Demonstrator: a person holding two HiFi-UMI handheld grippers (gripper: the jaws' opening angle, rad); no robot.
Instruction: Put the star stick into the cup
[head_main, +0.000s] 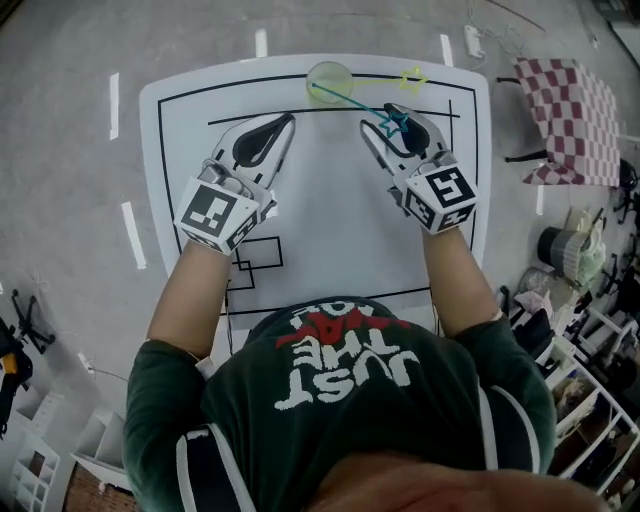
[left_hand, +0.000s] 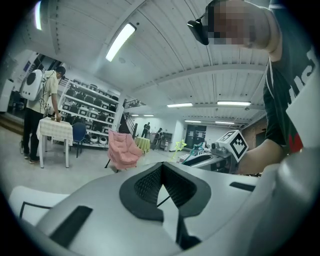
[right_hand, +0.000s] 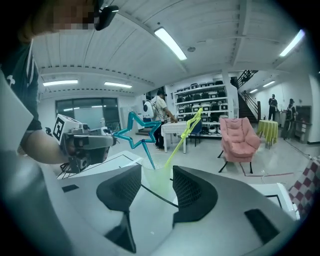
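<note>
A pale green see-through cup (head_main: 330, 80) stands at the far edge of the white table (head_main: 190, 110). In it lean a teal star stick (head_main: 394, 122) and a yellow star stick (head_main: 413, 78). My right gripper (head_main: 383, 118) hovers just to the right of the cup, open, with the teal star over its fingertips and nothing gripped. In the right gripper view the cup (right_hand: 156, 181) shows beyond the parted jaws of the right gripper (right_hand: 156, 176), with the teal star (right_hand: 134, 131) and the yellow stick (right_hand: 192, 121) rising from it. My left gripper (head_main: 288, 120) (left_hand: 161, 170) is shut and empty, to the left of the cup.
A red-checked cloth (head_main: 570, 115) lies on the floor to the right of the table. Clutter and shelving (head_main: 590, 290) line the right side. A pink armchair (right_hand: 240, 139) (left_hand: 122, 150) and a person (left_hand: 37, 115) at a small table stand farther off.
</note>
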